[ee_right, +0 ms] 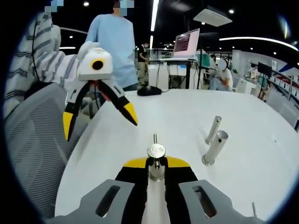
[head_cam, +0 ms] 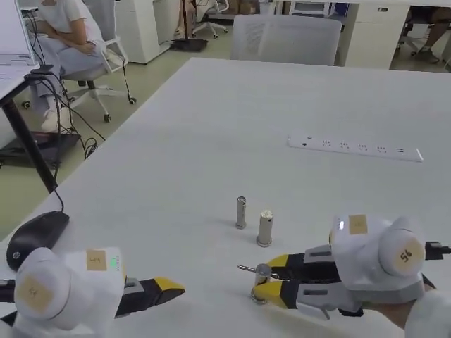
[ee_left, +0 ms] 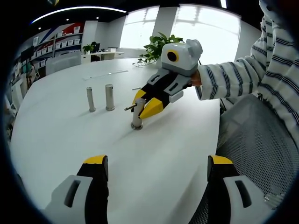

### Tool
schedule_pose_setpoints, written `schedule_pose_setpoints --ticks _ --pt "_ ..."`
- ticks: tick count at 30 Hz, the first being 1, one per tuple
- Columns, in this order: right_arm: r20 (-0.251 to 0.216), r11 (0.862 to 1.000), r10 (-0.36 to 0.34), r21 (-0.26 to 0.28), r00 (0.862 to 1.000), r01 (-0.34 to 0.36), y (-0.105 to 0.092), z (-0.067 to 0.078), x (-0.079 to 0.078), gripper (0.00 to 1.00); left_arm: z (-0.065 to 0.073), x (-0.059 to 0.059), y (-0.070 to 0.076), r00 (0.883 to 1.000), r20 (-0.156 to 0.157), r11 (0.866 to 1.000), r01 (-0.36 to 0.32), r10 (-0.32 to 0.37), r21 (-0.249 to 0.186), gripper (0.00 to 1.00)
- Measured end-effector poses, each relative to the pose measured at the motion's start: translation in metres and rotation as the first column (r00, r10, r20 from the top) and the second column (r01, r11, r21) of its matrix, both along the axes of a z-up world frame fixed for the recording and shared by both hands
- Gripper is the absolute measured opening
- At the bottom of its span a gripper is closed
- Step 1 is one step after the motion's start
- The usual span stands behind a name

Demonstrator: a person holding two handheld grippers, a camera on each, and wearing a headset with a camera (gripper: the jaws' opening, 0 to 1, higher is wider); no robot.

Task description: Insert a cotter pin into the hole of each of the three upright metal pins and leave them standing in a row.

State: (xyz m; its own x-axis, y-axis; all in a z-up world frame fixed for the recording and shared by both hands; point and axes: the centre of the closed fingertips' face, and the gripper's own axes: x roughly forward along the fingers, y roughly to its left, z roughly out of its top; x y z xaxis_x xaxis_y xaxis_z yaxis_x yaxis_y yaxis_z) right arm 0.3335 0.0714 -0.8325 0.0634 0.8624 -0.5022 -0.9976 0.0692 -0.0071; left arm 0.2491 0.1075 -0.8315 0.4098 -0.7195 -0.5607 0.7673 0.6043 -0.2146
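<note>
Right gripper: pressed together on the near pin, which stands on the worktop.
Cotter pin: thin rod across the pin's head, jutting past the gripper tips; apparently seated in the hole.
Left gripper: spread, holding nothing, off to the right gripper's side.
Thin pin, thick pin: upright, ahead of the right gripper's tips.
Handling: pins stiff, smooth, likely to tip; grip low on the shaft. Cotter pin light, easily dropped; pinch its end.
</note>
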Motion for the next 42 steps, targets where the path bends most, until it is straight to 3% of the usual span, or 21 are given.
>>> schedule_pose_setpoints --ticks 29,42 --pt "-0.063 0.997 -0.037 0.06 0.997 0.041 0.003 0.003 -0.002 0.16 0.0 -0.001 0.0 1.0 -0.012 1.0 -0.008 0.008 -0.001 0.88" --pt "-0.022 0.996 -0.042 0.077 0.999 0.043 -0.001 0.019 -0.006 0.21 0.003 -0.002 -0.002 0.999 -0.025 1.0 -0.021 0.021 -0.009 0.91"
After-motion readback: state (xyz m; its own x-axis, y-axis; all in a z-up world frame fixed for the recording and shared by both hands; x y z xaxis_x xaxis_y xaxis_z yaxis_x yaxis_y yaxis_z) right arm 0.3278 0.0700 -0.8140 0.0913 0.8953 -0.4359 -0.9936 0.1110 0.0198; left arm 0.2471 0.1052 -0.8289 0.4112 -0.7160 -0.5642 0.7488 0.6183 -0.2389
